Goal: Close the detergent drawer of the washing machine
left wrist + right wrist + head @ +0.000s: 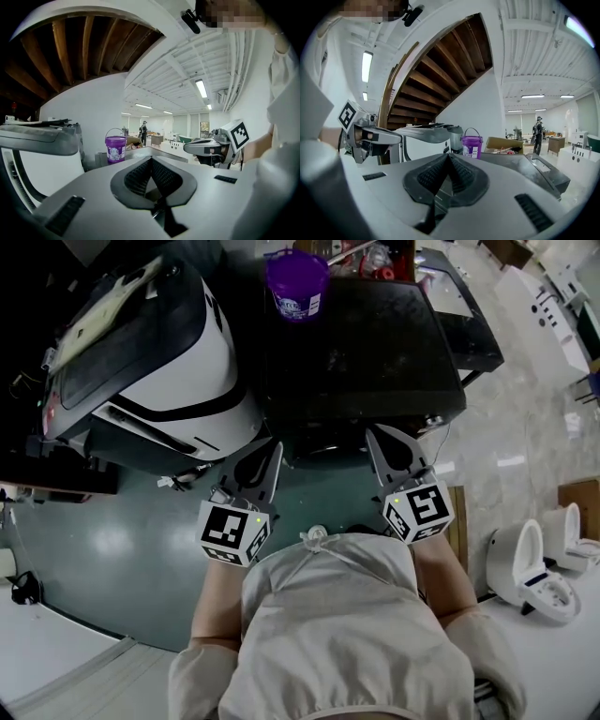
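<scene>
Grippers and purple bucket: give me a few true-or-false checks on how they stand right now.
1. The left gripper is shut and empty. True.
2. The right gripper holds the purple bucket. False: it is shut on nothing, and the bucket stands at the far edge of the dark machine.
3. A white appliance stands left of the dark machine. True.
4. The purple bucket lies tipped on its side. False: it stands upright.

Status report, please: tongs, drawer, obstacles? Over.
Left tongs shut, empty; right tongs shut, empty. Both before dark machine; drawer not made out. Purple bucket on its top.
</scene>
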Demonstrator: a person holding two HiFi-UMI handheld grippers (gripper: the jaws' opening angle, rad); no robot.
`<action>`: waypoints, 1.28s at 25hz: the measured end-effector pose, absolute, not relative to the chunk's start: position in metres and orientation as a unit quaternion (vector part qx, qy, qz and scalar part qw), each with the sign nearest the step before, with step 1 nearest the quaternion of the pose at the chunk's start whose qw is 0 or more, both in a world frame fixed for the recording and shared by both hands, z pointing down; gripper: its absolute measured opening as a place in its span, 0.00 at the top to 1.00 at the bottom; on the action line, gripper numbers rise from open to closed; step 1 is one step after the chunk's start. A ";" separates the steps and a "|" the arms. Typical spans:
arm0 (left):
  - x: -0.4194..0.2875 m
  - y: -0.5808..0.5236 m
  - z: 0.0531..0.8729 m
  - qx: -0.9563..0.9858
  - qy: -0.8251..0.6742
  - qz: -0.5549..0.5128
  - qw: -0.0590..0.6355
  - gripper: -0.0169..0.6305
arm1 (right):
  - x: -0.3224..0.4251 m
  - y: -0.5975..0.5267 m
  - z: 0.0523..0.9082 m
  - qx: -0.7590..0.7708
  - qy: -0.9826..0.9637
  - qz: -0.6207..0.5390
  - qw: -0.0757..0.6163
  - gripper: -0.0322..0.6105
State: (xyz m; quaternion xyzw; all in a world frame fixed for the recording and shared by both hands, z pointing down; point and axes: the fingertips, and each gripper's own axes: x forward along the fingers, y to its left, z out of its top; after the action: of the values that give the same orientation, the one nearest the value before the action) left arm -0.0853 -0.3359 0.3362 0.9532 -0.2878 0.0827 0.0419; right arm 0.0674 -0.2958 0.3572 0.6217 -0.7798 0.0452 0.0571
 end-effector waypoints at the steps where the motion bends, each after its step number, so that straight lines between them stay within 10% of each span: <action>1: -0.085 -0.335 0.330 0.954 -0.287 0.082 0.039 0.95 | 0.068 -0.295 0.352 0.624 -0.779 0.039 0.055 0.95; 32: -0.106 -0.363 0.310 0.945 -0.320 0.050 0.039 0.95 | 0.044 -0.312 0.336 0.607 -0.793 0.011 0.049 0.95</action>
State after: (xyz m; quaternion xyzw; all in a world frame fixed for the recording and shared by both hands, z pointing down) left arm -0.1059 -0.3627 0.3100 0.9453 -0.3200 0.0498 0.0394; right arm 0.0443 -0.3119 0.3362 0.6068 -0.7933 0.0106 0.0492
